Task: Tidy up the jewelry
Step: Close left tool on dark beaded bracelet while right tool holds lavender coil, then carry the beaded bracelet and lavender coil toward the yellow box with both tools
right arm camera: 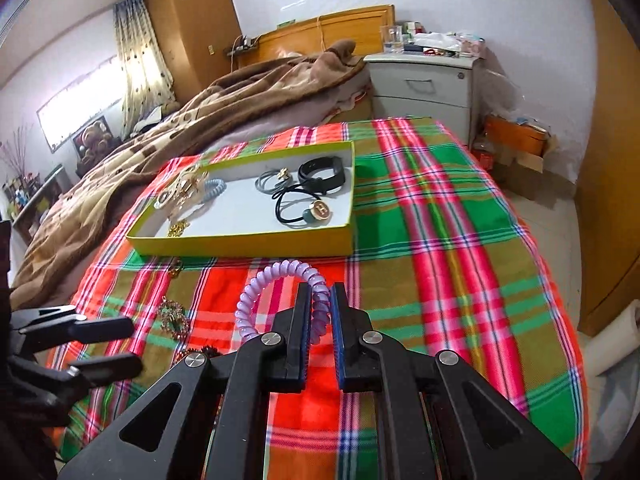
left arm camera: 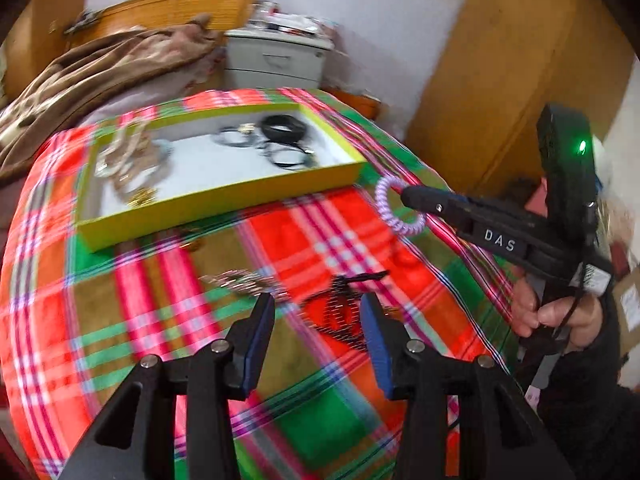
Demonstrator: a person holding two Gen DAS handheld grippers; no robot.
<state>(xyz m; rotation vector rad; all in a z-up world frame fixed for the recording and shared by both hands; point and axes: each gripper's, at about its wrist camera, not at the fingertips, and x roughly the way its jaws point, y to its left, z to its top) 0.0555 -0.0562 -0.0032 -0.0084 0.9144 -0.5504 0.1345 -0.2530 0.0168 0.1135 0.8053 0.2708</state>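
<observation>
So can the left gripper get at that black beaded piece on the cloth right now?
Probably yes. The left gripper is open and empty, and the black beaded piece lies on the plaid cloth just beyond its fingers, with nothing lying across it.

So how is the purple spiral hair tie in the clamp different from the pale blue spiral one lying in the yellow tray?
The purple spiral hair tie is pinched in the shut right gripper and hangs above the plaid cloth; the pale blue spiral hair tie lies loose inside the yellow tray. The purple one is outside the tray, the blue one already put away among gold-coloured jewelry. They differ in colour. Both are coiled plastic loops.
</observation>
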